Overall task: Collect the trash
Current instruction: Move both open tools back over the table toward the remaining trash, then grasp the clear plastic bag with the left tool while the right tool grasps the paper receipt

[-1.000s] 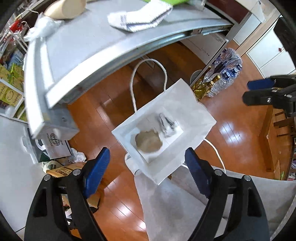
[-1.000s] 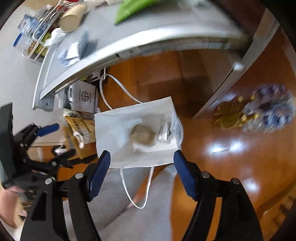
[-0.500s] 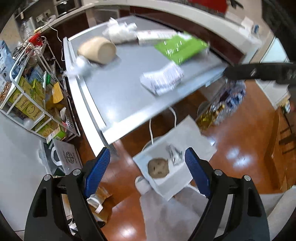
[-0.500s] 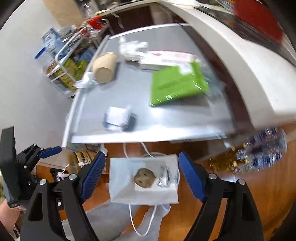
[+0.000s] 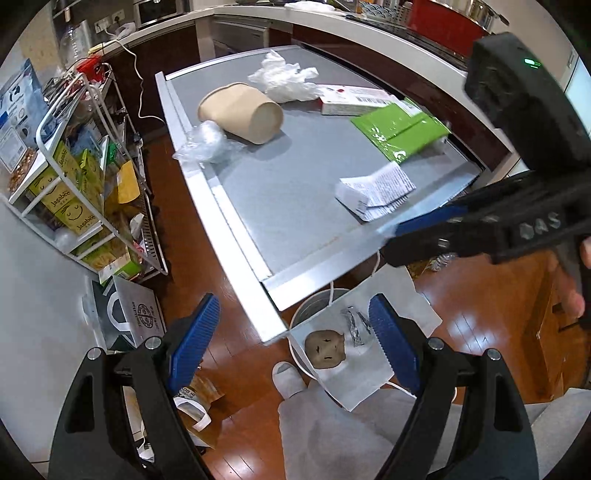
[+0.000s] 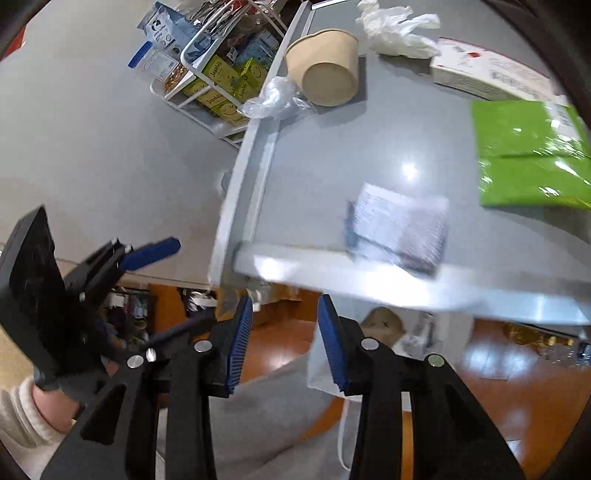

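Note:
A grey table (image 5: 295, 192) holds trash: a tipped brown paper cup (image 5: 242, 112), crumpled clear plastic (image 5: 203, 142), a white tissue wad (image 5: 284, 75), a white-red box (image 5: 354, 101), a green packet (image 5: 400, 131) and a folded printed paper (image 5: 375, 192). A white paper bag (image 5: 354, 350) stands on the floor below the table edge with a brown wad (image 5: 325, 349) and foil (image 5: 354, 325) inside. My left gripper (image 5: 291, 343) is open and empty above the bag. My right gripper (image 6: 284, 343) is partly open and empty, below the table edge near the printed paper (image 6: 399, 229).
A white wire rack (image 5: 74, 177) of snack boxes stands left of the table. Bags and paper lie on the wooden floor (image 5: 207, 258) by the wall. A kitchen counter (image 5: 332, 26) runs behind the table. My legs are below.
Both grippers rose from above the bag to table height. The right gripper's jaws narrowed and it swung toward the printed paper at the table edge.

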Available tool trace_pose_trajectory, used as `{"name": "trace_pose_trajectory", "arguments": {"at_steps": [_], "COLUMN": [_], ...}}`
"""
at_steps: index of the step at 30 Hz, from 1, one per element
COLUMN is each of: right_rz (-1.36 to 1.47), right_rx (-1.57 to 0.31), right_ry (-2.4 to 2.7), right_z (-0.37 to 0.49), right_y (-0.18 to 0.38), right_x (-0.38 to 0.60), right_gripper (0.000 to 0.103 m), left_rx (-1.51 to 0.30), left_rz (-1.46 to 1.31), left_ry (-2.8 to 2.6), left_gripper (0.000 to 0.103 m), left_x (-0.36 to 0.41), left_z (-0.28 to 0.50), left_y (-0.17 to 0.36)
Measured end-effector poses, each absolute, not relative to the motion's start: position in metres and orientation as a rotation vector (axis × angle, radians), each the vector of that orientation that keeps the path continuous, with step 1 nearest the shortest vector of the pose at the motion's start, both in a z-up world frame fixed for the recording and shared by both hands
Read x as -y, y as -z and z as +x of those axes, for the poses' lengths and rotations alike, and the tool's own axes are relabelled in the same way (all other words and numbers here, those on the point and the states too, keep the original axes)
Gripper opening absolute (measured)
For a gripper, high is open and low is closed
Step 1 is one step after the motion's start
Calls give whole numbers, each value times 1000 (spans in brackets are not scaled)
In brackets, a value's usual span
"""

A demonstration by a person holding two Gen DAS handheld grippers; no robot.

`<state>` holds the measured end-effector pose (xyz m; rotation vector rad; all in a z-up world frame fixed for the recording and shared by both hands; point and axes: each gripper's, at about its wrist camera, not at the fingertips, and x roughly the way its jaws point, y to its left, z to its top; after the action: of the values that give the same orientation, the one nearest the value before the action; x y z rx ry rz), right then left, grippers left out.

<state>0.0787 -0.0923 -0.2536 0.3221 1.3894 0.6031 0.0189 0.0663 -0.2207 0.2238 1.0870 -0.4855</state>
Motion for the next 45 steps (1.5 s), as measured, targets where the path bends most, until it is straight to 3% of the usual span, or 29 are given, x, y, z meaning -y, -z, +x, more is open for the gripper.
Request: {"name": "trace_pose_trajectory", "arguments": {"at_steps": [7, 16, 21, 25, 38, 41, 45], "right_rz": [327, 307, -136, -270, -332, -318, -297], "right_rx": [-1368, -1245, -1126, -1161, -1194, -1207, -1216], "right_ry": [-509, -447, -299, -310, -345, -356, -357], "right_z": [122, 140, 110, 105, 116, 119, 120], "right_y": [264, 234, 209, 224, 249, 251, 251], "right_x": [85, 110, 111, 110, 98, 98, 101], "right_gripper": [40, 60, 91, 91, 89, 82, 82], "left_rx": [-1087, -1097, -1082, -1056, -996, -1027, -1032], "left_rz": [207, 187, 202, 238, 413, 454, 532], "left_ry": [467, 464, 480, 477, 436, 476, 504], "left_gripper": [84, 84, 84, 84, 84, 84, 84], "left_x": [-84, -97, -92, -86, -68, -56, -40], "left_z": [31, 48, 53, 68, 174, 187, 197], "left_y": [218, 219, 219, 219, 228, 240, 252]}}
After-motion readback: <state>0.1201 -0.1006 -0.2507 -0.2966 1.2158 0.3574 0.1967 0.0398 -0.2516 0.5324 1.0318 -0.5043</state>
